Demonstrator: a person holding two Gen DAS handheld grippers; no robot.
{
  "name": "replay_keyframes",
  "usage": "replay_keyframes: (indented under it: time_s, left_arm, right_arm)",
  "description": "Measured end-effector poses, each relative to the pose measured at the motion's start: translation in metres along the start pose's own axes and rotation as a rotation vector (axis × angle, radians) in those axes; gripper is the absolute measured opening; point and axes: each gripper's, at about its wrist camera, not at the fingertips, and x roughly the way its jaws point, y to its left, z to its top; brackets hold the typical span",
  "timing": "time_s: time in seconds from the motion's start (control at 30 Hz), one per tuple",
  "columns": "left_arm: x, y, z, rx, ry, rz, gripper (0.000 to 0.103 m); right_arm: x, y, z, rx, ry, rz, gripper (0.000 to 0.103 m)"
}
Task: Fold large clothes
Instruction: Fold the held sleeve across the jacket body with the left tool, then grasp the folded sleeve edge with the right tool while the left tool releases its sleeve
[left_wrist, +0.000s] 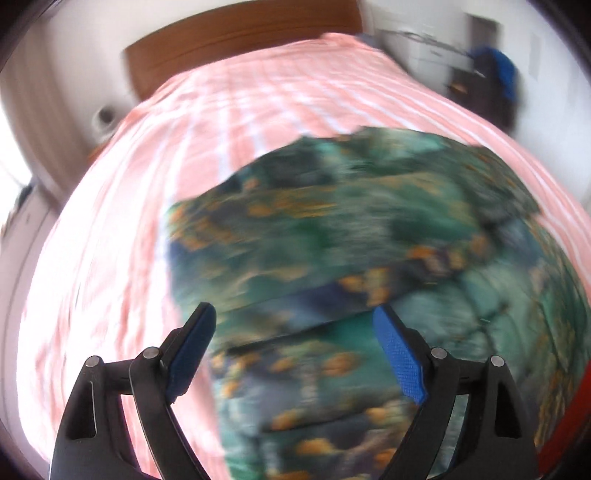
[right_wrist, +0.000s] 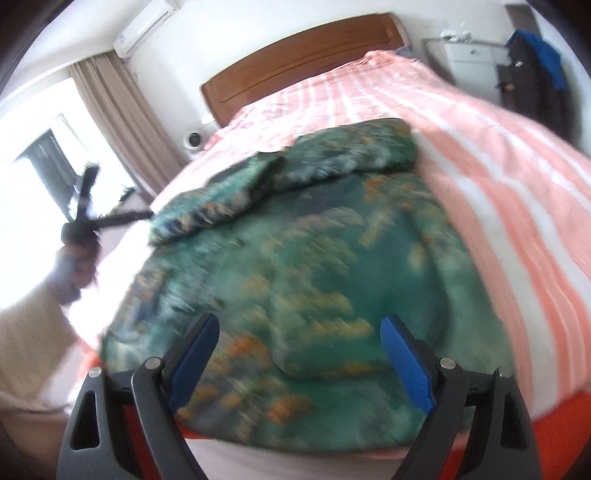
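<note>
Nearest the right wrist camera, the right gripper (right_wrist: 299, 332) hangs over the near part of the green printed garment (right_wrist: 314, 266), its blue pads (right_wrist: 406, 365) spread wide with nothing pinched between them. I judge it is released so that it can drop onto a fresh edge of the cloth rather than drag what is already laid.

The left gripper (left_wrist: 295, 325) is likewise spread, its pads (left_wrist: 399, 354) clear of the fabric below (the picture is smeared, so exact clearance is hard to read). In the right wrist view it shows as a dark forked shape (right_wrist: 110, 206) off the garment's left edge, held by a hand (right_wrist: 79, 258) in a pale sleeve (right_wrist: 33, 332), and it grasps nothing there.

The garment (left_wrist: 351, 240) lies spread on the pink striped bedspread (right_wrist: 498, 155), close to the bed's near edge, where a strip of orange (right_wrist: 554, 424) shows beneath the cover. Along the garment's far side a layer is turned over onto the rest, a thick ridge running from its left edge toward its far right corner; that looks like a first fold set down, which would explain both tongs being empty.

Beyond the garment the bedspread runs to a wooden headboard (right_wrist: 303, 55), with a curtain (right_wrist: 122, 122) left of it.
</note>
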Motion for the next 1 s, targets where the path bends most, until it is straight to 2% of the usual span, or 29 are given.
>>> replay_keyframes:
  time_s: [0.1,0.13,0.2,0.27,0.3,0.47,0.53,0.57,0.6,0.63,0.67,0.73,0.83,0.9,1.0]
  left_arm:
    - [0.020,0.035,-0.024,-0.118,0.024,0.122,0.088]
    - [0.024,0.044,-0.034,-0.172,0.038,0.134,0.088]
    - [0.022,0.064,-0.060,-0.316,0.043,0.079,0.087]
    - [0.011,0.073,-0.086,-0.432,0.002,0.003,0.088]
    - [0.004,0.074,-0.099,-0.471,-0.024,-0.011,0.088]
    - [-0.006,0.071,-0.141,-0.525,-0.076,-0.022,0.089]
    - [-0.001,0.070,-0.154,-0.530,-0.075,-0.016,0.089]
    - [0.002,0.071,-0.159,-0.538,-0.073,-0.021,0.089]
    - [0.005,0.075,-0.162,-0.557,-0.072,-0.035,0.090]
    - [0.006,0.079,-0.167,-0.586,-0.077,-0.051,0.090]
    - [0.005,0.084,-0.170,-0.609,-0.084,-0.061,0.090]
    - [0.006,0.089,-0.173,-0.639,-0.098,-0.077,0.090]
    - [0.006,0.088,-0.170,-0.630,-0.105,-0.069,0.091]
    - [0.008,0.085,-0.170,-0.615,-0.104,-0.064,0.092]
    - [0.008,0.084,-0.170,-0.610,-0.106,-0.064,0.093]
  right_arm:
    - [0.019,0.015,0.044,-0.012,0.052,0.069,0.088]
    - [0.029,0.020,0.059,-0.007,0.079,0.094,0.088]
    - [0.055,0.027,0.086,0.015,0.128,0.152,0.088]
    - [0.085,0.033,0.109,0.044,0.153,0.180,0.088]
    - [0.103,0.036,0.119,0.060,0.172,0.193,0.088]
    - [0.195,0.042,0.149,0.169,0.247,0.200,0.086]
    - [0.229,0.049,0.152,0.202,0.301,0.209,0.070]
    - [0.240,0.053,0.152,0.204,0.321,0.192,0.065]
    - [0.246,0.061,0.153,0.176,0.331,0.142,0.046]
    - [0.246,0.072,0.157,0.117,0.323,0.085,0.019]
    - [0.242,0.086,0.162,0.049,0.300,0.060,0.017]
    - [0.222,0.123,0.180,-0.155,0.193,0.011,0.017]
    - [0.207,0.161,0.199,-0.372,0.063,-0.045,0.017]
    - [0.225,0.159,0.204,-0.395,0.076,-0.095,0.017]
    - [0.266,0.121,0.187,-0.304,0.183,-0.177,0.017]
